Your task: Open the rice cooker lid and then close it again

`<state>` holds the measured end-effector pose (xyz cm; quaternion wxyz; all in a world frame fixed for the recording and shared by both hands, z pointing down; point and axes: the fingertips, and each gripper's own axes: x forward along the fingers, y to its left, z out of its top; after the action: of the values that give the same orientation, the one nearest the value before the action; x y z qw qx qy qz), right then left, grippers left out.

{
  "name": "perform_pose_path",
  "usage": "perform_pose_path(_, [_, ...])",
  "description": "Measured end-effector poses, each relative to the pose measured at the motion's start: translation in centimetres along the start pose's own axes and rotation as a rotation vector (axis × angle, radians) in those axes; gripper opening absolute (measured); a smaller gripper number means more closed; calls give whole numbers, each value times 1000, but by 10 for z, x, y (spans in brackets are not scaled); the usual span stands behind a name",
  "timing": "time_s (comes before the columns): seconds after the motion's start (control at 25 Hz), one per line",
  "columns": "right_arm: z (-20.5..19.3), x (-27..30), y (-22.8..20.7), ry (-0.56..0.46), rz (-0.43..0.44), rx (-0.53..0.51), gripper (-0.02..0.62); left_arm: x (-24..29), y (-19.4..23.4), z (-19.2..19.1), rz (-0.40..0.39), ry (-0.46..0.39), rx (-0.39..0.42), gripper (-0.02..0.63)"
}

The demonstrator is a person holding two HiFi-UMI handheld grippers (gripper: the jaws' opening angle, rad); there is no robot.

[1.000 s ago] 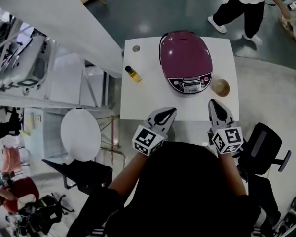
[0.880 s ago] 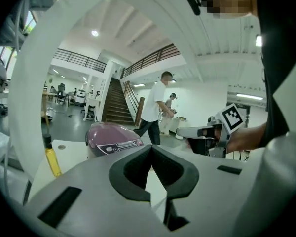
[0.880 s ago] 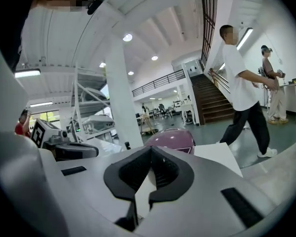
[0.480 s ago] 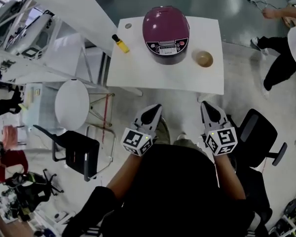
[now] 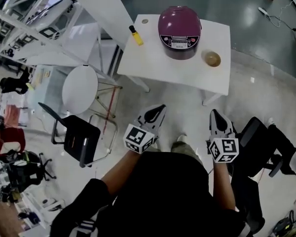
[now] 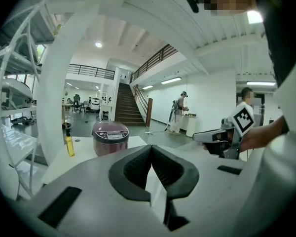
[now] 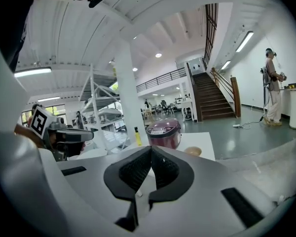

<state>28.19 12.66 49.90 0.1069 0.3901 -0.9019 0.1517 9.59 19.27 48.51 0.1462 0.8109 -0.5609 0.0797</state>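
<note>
Closed, dome-topped maroon rice cooker (image 5: 179, 24) on table (image 5: 153, 63), well apart from clenched, empty left tongs (image 5: 160, 108) and right tongs (image 5: 215, 113).

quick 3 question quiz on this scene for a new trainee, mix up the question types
1. True or false: the rice cooker has its lid down.
2. In the head view, where on the table is the yellow bottle? A) left of the cooker B) right of the cooker C) on top of the cooker
3. Fill in: the left tool and the right tool are both ___, with nothing between the jaws.

Key: 1 true; 2 A; 3 shut
</note>
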Motion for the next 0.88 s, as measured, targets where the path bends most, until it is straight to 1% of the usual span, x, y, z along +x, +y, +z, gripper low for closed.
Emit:
perform_pose_path(0.08, [1, -3, 9, 2, -9, -27, 0, -13, 10, 6, 38, -38, -6, 3])
perform_pose_path(0.16, [3, -6, 21, 0, -23, -65, 0, -26, 20, 12, 85, -69, 14, 3])
perform_pose_path(0.24, [7, -10, 35, -6, -38, -107, 0, -38, 26, 15, 113, -87, 33, 2])
perform_pose_path(0.28, [10, -11, 45, -12, -39, -110, 0, -44, 29, 17, 122, -97, 37, 3])
perform_pose_path(0.36, [14, -13, 65, -29, -33, -82, 0, -56, 35, 19, 135, -116, 32, 3])
perform_pose_path(0.48, [16, -15, 86, -44, -48, -64, -2, -68, 41, 19, 133, -139, 22, 2])
perform_pose_path(0.64, [18, -20, 98, -51, -76, -98, -2, -77, 41, 14, 74, -139, 19, 3])
perform_pose_path(0.72, [21, -21, 103, -55, -86, -119, -2, -84, 44, 13, 58, -144, 20, 3])
perform_pose_path(0.88, [25, -22, 106, -60, -114, -131, -2, -97, 64, 16, 90, -170, 12, 3])
